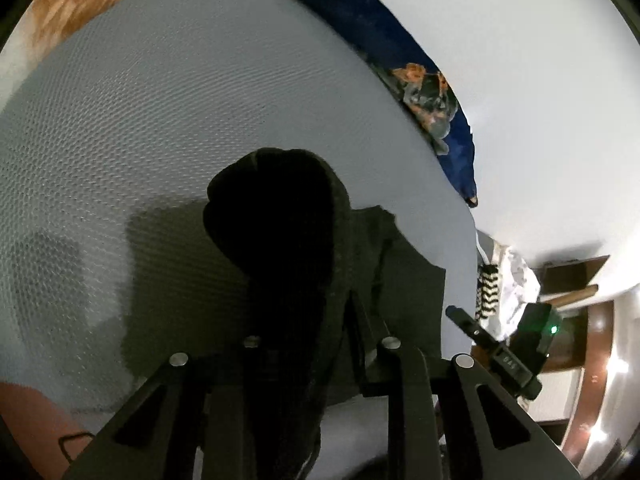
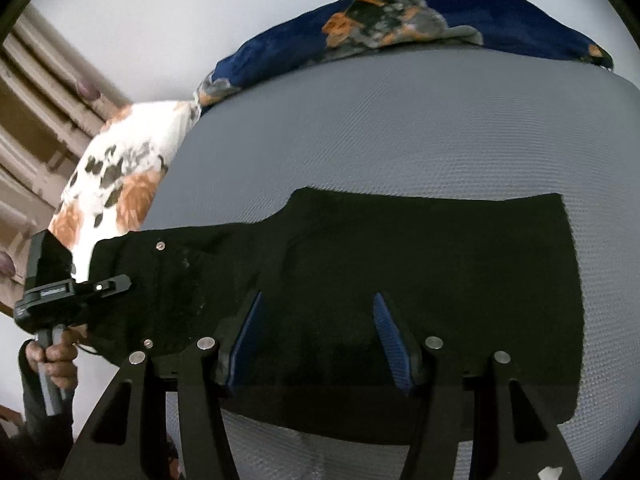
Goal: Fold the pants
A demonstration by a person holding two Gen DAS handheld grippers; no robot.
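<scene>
— Left claw (image 1: 304,304)?
— Clamped on a bunch of the black pants (image 1: 276,208). Cloth stands up between the fingers and hides one of them; the rest hangs down to the grey bed (image 1: 160,100).
— Same from the other side?
— Yes. Seen there at the far left, gripped by a hand (image 2: 52,360), right at the end of the pants (image 2: 400,272) with the small metal studs, probably the waist.
— Right claw (image 2: 320,332)?
— Apart, blue pads facing each other, nothing pinched. Poised over the near edge of the pants, about mid-length; touching the cloth or not, cannot tell.
— Rest of the pants?
— Spread flat across the bed, far end squared off at the right. Beyond them bare bed, then a blue flowered pillow (image 2: 400,20) along the back.
— Step in hand?
— Looks like the start of a crosswise fold: one end picked up, the other end lying flat.
— Next move?
— Probably needs the right claw closed on the near corner of that same end, so both corners travel together. Then carry across towards the squared end, low and level, edges matched before letting go.
— Risk?
— One-sided pull, dragging the lower layer askew.
</scene>
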